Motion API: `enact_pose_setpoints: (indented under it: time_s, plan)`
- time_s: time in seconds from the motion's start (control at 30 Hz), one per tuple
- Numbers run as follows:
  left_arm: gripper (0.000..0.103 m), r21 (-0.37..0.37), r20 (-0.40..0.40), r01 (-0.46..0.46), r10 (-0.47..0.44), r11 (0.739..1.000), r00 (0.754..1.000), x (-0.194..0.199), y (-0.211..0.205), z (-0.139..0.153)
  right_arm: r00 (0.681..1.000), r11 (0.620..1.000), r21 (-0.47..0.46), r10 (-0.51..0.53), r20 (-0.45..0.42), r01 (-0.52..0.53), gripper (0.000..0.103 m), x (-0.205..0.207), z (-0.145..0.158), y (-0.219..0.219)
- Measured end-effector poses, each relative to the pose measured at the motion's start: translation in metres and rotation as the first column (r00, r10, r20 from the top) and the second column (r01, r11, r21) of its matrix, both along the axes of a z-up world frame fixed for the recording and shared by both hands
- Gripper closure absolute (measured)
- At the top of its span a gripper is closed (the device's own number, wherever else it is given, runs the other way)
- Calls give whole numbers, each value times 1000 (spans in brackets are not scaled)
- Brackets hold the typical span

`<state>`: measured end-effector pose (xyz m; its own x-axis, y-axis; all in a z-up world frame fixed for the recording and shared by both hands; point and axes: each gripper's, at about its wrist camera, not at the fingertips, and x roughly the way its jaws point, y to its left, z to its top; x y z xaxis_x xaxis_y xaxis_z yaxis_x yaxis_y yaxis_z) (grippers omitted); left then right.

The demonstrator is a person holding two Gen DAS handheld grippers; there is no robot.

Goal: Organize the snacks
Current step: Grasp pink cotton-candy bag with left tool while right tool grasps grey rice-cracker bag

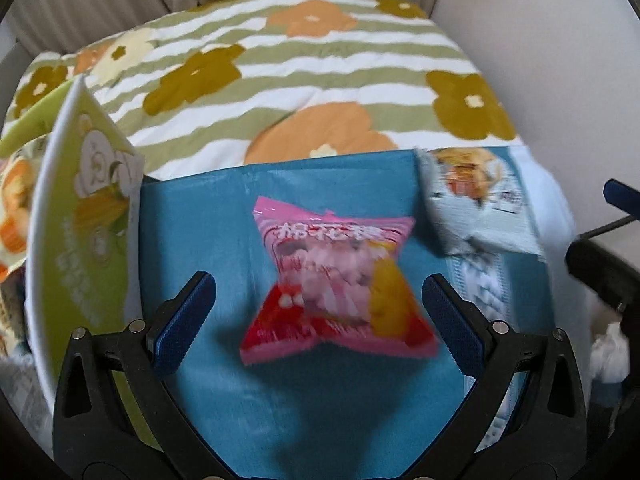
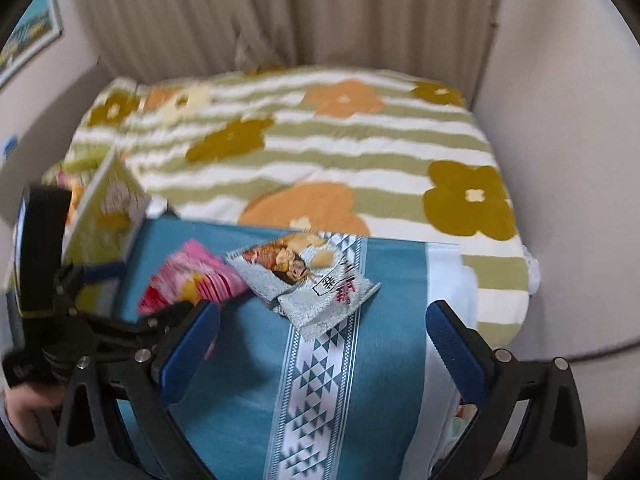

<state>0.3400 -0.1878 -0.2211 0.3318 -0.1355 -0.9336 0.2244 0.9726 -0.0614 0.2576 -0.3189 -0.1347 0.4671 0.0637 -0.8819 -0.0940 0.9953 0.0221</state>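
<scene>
Pink marshmallow packet lies on the teal cloth, squarely between your left gripper's spread fingers.
Both grippers gape empty; your right gripper hovers near the pale snack packet, 2 snacks apparently awaiting sorting.

marshmallow packet on cloth, box left, cracker packet right.

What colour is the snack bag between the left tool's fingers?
Pink bag, turning red at the bottom, with a yellow patch. Best seen in the left wrist view.
</scene>
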Motion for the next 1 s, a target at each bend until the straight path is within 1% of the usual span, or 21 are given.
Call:
enact_pose_setpoints:
  time_s: [0.03,0.13,0.2,0.3,0.43,0.47,0.53,0.57,0.63,0.73,0.93,1.0]
  plan:
    - [1,7,-8,2,-2,1000,1000,4,-1,-5,999,999,-16,34,-21,-34,0,7,-9,3]
    - [1,-34,-28,6,-7,999,1000,12,-1,-14,992,992,-55,111,-55,-114,0,21,-28,9]
    - [1,-40,-37,9,-11,999,999,14,-2,-18,986,986,-63,147,-80,-153,0,27,-39,12]
    - [1,-29,-56,14,-16,999,998,17,-2,-26,976,978,-67,192,-99,-199,0,34,-49,16]
    - [1,-43,-88,-11,7,999,996,19,5,-37,965,967,-80,233,-117,-243,0,39,-59,19]
    - [3,-46,-93,-17,13,999,996,19,7,-39,963,964,-81,241,-121,-251,0,40,-61,20]
    - [12,-70,-105,-30,23,997,994,20,12,-42,958,960,-82,257,-124,-268,0,42,-64,21]
    - [15,-80,-113,-36,27,996,993,20,13,-43,956,958,-84,263,-127,-275,0,43,-65,21]
    - [18,-94,-114,-38,27,995,993,20,16,-44,953,954,-86,274,-129,-286,0,45,-67,21]
    - [21,-95,-105,-23,13,995,994,20,16,-43,949,950,-91,284,-134,-298,0,49,-72,23]
    - [28,-110,-107,-28,16,994,994,19,20,-41,942,946,-76,301,-151,-314,0,59,-85,26]
    - [29,-110,-104,-30,18,994,994,19,20,-40,939,944,-79,306,-154,-321,0,61,-89,27]
